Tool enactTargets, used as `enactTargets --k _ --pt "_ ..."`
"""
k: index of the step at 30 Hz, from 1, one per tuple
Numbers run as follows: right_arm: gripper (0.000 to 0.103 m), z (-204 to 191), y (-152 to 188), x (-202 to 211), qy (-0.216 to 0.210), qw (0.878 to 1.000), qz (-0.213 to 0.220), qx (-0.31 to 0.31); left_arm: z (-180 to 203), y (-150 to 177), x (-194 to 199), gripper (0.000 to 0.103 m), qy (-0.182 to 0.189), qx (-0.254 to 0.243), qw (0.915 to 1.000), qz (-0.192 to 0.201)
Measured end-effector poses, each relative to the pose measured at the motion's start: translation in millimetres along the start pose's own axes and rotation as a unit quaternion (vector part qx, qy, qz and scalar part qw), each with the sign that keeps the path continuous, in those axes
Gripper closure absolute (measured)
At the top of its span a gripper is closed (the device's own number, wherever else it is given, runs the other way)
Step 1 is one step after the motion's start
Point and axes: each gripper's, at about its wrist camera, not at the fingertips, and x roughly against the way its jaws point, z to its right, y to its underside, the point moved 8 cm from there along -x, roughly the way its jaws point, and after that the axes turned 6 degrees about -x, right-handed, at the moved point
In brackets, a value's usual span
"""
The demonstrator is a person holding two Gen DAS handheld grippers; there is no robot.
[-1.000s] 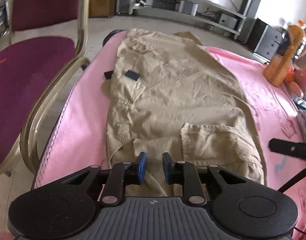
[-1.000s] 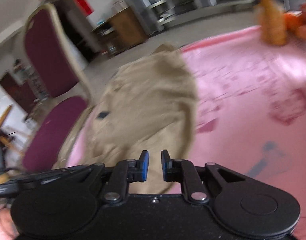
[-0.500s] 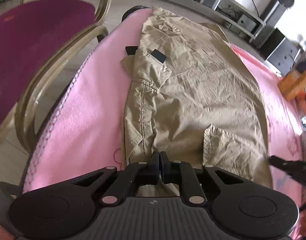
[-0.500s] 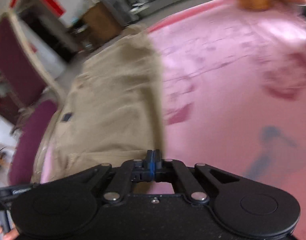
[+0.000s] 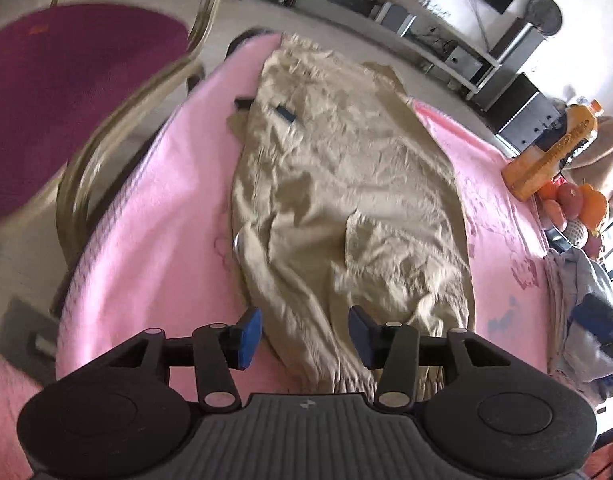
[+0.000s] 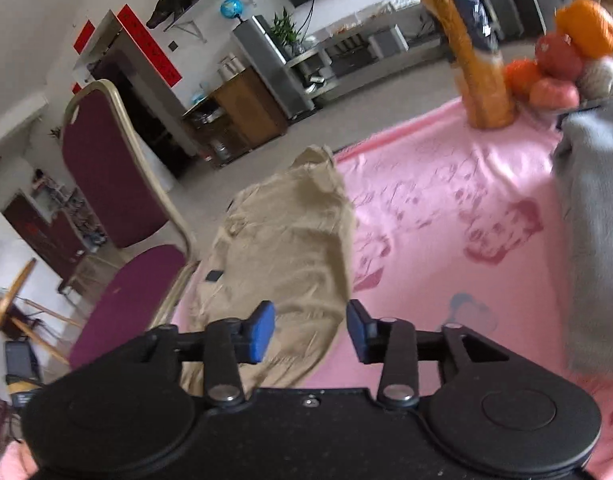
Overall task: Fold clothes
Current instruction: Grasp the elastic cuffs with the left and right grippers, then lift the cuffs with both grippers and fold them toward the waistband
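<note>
A pair of crumpled khaki cotton cargo trousers (image 5: pixel 346 200) lies lengthwise on a pink printed blanket (image 5: pixel 154 216) covering the table. The trousers appear folded leg over leg, with a flap pocket facing up.

The left gripper (image 5: pixel 304 334), black with blue pads, has just been opening. Its fingers stand apart, and the near cuff end of the trousers lies between and just beyond them, but the pads do not press the cloth. Further ahead of the fingers the trousers run away to the waistband at the far table edge. To the left of the fingers stands a chair with a purple cushioned seat and gold metal frame (image 5: pixel 78 92).

The right gripper (image 6: pixel 309 332) has also just been opening. Its fingers are apart with nothing clamped; the right-hand edge of the trousers lies just ahead of its left finger, with bare pink blanket ahead of its right finger. Far ahead and to the right stand a tall orange juice bottle (image 6: pixel 470 52) and a pile of oranges and red fruit (image 6: pixel 566 60). A heap of grey cloth (image 6: pixel 598 216) lies to the right.

Likely risks: both grippers seem to have released the cuff end, so the fold may relax and the layers slip out of line. A re-grip might catch only the top layer, pulling the legs askew. The far end lies at the table edge, so a hard tug or push could spill the cloth over.
</note>
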Motion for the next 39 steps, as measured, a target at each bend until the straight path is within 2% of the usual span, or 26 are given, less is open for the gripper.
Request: enactTargets --k 6,9,13,17,19,23,24,26,29,31,32,39 --pt "0.062 6 17 -29 -0.009 0.998 -0.058 -0.035 -10 15 -14 0.053 0.024 0.054 0.9971 -0.048" --pt "0.061 4 23 -36 -0.013 0.997 -0.073 -0.037 -12 18 -22 0.052 0.036 0.072 0.9947 -0.065" --pt "0.060 4 32 -39 -0.011 0.995 -0.086 -0.039 -15 16 -32 0.051 0.051 0.093 0.9917 -0.072" --pt "0.059 3 36 -43 -0.015 0.994 -0.095 -0.043 -16 10 -38 0.052 0.067 0.110 0.9896 -0.063" --pt "0.059 3 37 -46 -0.015 0.994 -0.099 -0.042 -15 8 -41 0.057 0.073 0.114 0.9889 -0.061" --pt "0.059 1 41 -51 -0.020 0.993 -0.112 -0.042 -15 8 -42 0.077 0.074 0.109 0.9895 -0.060" --pt "0.059 0 44 -52 -0.026 0.992 -0.119 -0.045 -14 8 -42 0.077 0.075 0.108 0.9895 -0.060" --pt "0.059 -3 49 -54 -0.048 0.988 -0.139 -0.055 -14 8 -42 0.077 0.072 0.106 0.9899 -0.061" --pt "0.059 -10 59 -56 -0.088 0.977 -0.181 -0.077 -17 11 -40 0.072 0.072 0.109 0.9893 -0.065" --pt "0.059 -14 66 -57 -0.095 0.972 -0.199 -0.077 -17 14 -36 0.069 0.073 0.111 0.9887 -0.070" --pt "0.059 -14 69 -57 -0.094 0.971 -0.205 -0.077 -17 16 -34 0.064 0.072 0.110 0.9885 -0.073" --pt "0.059 -17 89 -64 -0.070 0.966 -0.240 -0.071 -7 28 -31 0.058 0.086 0.098 0.9869 -0.095"
